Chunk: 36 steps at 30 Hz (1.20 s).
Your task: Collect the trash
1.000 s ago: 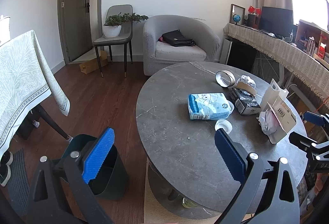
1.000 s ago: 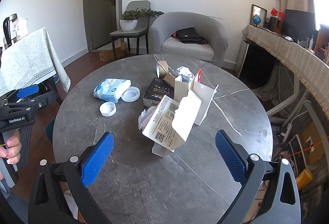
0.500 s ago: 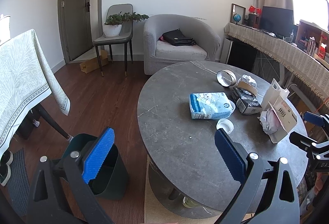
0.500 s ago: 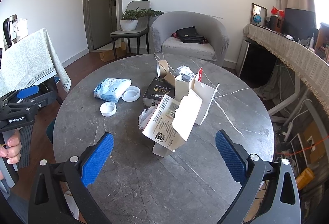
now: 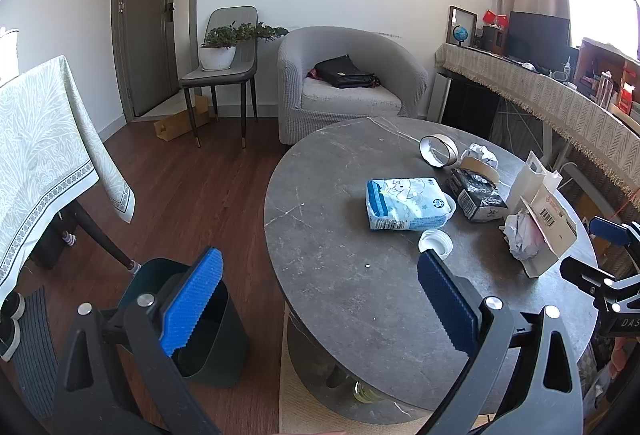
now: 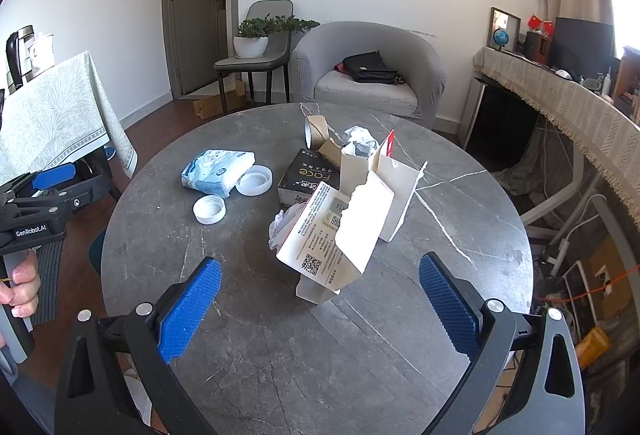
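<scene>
Trash lies on a round grey stone table (image 6: 280, 335): a torn white carton (image 6: 340, 235) with crumpled paper (image 6: 282, 225), a black tissue box (image 6: 306, 175), a blue-white tissue pack (image 6: 218, 171), two white lids (image 6: 209, 209), a tape roll (image 6: 314, 129). My right gripper (image 6: 320, 299) is open and empty just before the carton. My left gripper (image 5: 320, 295) is open and empty over the table's left edge, above a dark green bin (image 5: 212, 331) on the floor. The tissue pack (image 5: 406, 203) and carton (image 5: 548, 227) show in the left wrist view too.
A grey armchair (image 5: 348, 83) with a black bag stands behind the table. A chair with a potted plant (image 5: 218, 51) is by the door. A cloth-covered table (image 5: 44, 139) is at left, a long covered counter (image 5: 560, 107) at right.
The left gripper has drifted slightly left, so the table sits a little further right in its view. The right gripper is nearly still.
</scene>
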{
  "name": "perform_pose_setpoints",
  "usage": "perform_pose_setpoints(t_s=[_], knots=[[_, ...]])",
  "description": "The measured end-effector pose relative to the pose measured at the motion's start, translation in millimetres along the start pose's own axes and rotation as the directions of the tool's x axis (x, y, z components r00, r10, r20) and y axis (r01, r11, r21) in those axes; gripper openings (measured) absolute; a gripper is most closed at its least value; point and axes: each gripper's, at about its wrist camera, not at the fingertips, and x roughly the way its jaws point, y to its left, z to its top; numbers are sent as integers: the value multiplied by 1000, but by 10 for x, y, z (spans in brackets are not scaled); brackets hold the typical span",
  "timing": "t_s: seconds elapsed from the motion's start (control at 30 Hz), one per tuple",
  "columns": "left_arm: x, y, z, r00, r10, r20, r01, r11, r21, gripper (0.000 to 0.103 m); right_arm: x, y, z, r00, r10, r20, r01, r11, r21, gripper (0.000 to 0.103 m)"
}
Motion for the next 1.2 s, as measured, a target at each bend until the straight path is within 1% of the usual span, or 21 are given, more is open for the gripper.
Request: perform_pose_setpoints(t_s=[0.5, 0.73, 0.93, 1.1, 1.2], knots=[[8, 0, -3, 1000, -6, -9, 6, 1000, -6, 100, 6, -11, -6, 1000, 1, -2, -1, 1000, 0, 100], [-9, -110, -10, 1000, -3, 4, 3, 999, 38, 100, 17, -26, -15, 1000, 0, -6, 0, 1000, 3, 100], [3, -138, -12, 1000, -23, -3, 23, 999, 43, 100, 36, -27, -25, 1000, 13, -20, -12, 1000, 14, 100], [85, -162, 15, 998, -64, -12, 64, 998, 25, 99, 140, -52, -71, 998, 30, -59, -29, 999, 14, 100], [153, -204, 19, 995, -101, -21, 101, 995, 13, 90, 179, -110, -86, 996, 49, -68, -46, 998, 37, 100]])
